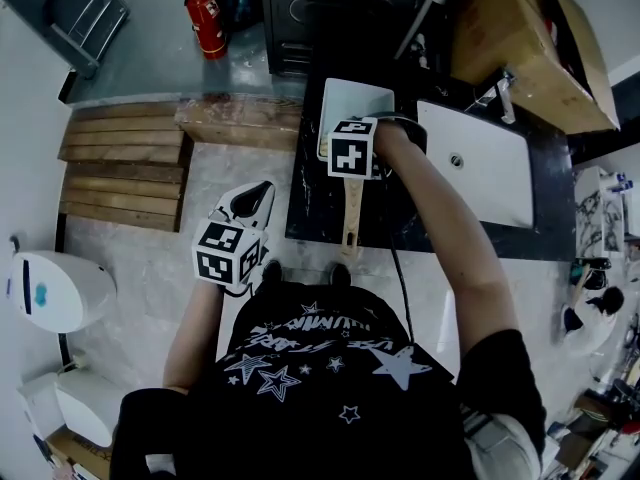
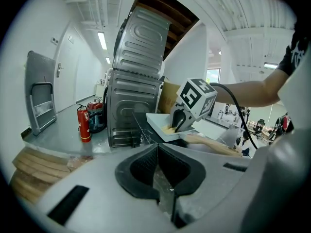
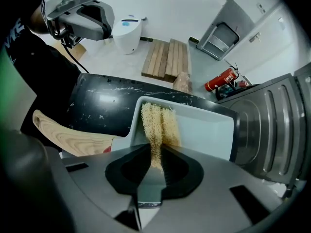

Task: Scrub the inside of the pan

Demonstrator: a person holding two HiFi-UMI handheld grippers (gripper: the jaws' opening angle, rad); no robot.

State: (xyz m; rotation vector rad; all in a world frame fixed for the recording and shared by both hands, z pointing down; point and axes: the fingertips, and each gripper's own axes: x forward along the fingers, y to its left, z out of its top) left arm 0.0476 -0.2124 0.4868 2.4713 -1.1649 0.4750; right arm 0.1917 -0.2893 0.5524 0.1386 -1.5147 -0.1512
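So, wooden slats (image 1: 120,173): seen on floor, left of head view.
Fire extinguisher (image 1: 205,18): red, upper left, beside steel appliance (image 1: 330,13).
Left gripper (image 2: 158,152): jaws clenched together, nothing gripped; held clear of counter, lower centre-left of head view.
Counter (image 1: 310,198): black marbled slab, centre.
Pan (image 1: 345,96): white, square, set on counter, upper centre; wooden handle (image 1: 350,218) pointed toward person.
Right gripper (image 3: 156,154): positioned over pan; jaws clamped on yellow fibrous scrubber (image 3: 158,123).
Scrubber: laid inside pan, against its floor near left wall in right gripper view.
Cable (image 1: 397,278): black, seen running from right gripper toward person, centre right.
Sink (image 1: 480,163): white, recessed in counter, right of pan.
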